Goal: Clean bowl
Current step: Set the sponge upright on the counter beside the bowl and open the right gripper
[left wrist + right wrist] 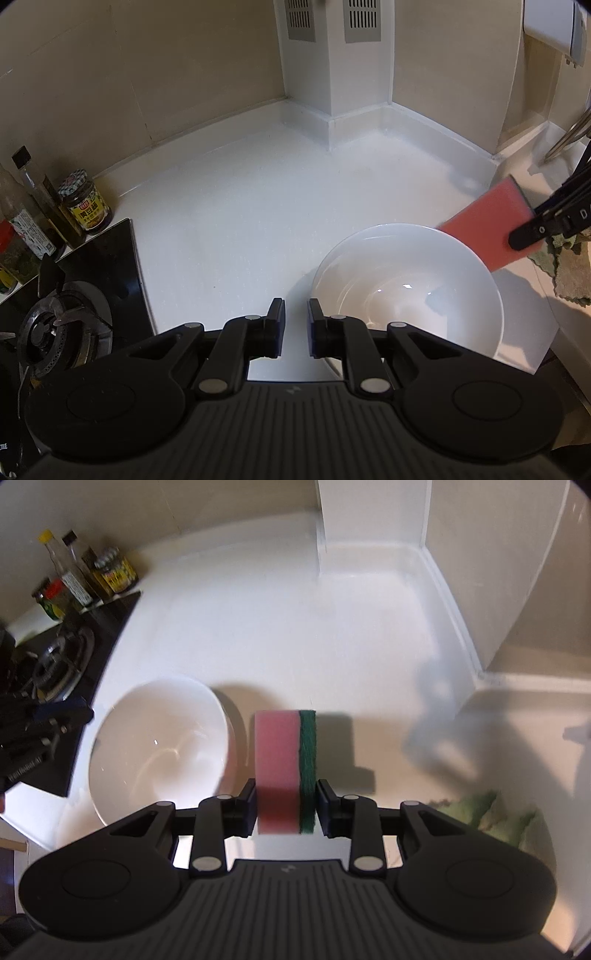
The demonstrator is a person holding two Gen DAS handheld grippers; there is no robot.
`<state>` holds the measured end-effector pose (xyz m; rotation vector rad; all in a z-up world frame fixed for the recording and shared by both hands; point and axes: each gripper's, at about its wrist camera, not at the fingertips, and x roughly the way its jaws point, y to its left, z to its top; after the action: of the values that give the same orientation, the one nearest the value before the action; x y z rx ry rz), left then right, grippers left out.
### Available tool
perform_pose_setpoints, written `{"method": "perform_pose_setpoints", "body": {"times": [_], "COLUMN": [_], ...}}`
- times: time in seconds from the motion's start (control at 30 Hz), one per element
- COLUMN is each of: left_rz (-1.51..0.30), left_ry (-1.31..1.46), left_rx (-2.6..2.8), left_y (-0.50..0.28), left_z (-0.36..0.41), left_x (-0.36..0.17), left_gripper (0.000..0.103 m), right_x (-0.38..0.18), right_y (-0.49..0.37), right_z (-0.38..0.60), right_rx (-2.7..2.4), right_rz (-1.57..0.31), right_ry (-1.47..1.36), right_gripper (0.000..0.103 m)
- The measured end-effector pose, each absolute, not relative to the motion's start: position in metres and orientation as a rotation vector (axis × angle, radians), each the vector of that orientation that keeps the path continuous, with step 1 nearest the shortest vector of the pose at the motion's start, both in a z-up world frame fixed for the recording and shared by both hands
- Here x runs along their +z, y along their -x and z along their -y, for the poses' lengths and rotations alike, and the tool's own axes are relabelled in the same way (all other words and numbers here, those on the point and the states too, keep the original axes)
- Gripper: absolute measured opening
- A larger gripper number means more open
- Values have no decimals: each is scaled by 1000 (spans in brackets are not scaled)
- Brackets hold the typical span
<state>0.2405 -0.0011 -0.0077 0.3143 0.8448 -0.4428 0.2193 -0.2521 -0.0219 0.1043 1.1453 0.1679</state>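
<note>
A: Right claw, lower centre: clenched on the sponge. Left claw: released, holding nothing.

B: Bowl?

A: On the tabletop, centre left, just beside the sponge. Scrubbing not yet begun, I judge. Next: steady the rim, bring the sponge inside.

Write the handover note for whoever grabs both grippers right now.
Right gripper: shut on the pink sponge with green scouring layer, held in the air just right of the bowl.
Left gripper: open, holding nothing, beside the bowl's near-left rim.
White ceramic bowl: upright on the white countertop, to the right of the black gas hob. A crumpled green cloth lies to the right.
Done: sponge picked up.
Left: the sponge is not in the bowl yet. Probably steady the bowl with the left gripper, then wipe the inside.
</note>
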Motion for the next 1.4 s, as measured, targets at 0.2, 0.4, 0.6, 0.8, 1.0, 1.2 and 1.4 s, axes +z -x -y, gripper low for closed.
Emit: {"method": "perform_pose_setpoints", "body": {"times": [0.2,0.4,0.6,0.8,1.0,1.2,1.4], "left_rz": [-839,-819,-818,-821,-831,-819,-812], "left_ry": [-320,-323,-315,-248,-163,-127,-124], "left_rx": [-447,-436,-397,-326,-212,-105,-134], "left_y": [-238,-235,-230,-219,-206,-179,-156], "left_z": [7,12,20,23,28,36,42], "left_x": [-8,-7,-7,-8,-6,-4,-2], "left_gripper": [16,16,16,16,16,31,31], "right_x": [-9,-4,-2,-7,-20,-40,-38], "right_y": [-218,-214,-204,-183,-169,-161,-129], "right_z": [253,255,260,273,284,287,285], "right_rx": [171,181,172,191,215,258,231], "right_rz": [-1083,-1053,-1012,-950,-886,-870,-815], "right_ry": [-82,-81,-97,-153,-145,-186,-237], "right_gripper": [28,28,28,28,28,28,28]}}
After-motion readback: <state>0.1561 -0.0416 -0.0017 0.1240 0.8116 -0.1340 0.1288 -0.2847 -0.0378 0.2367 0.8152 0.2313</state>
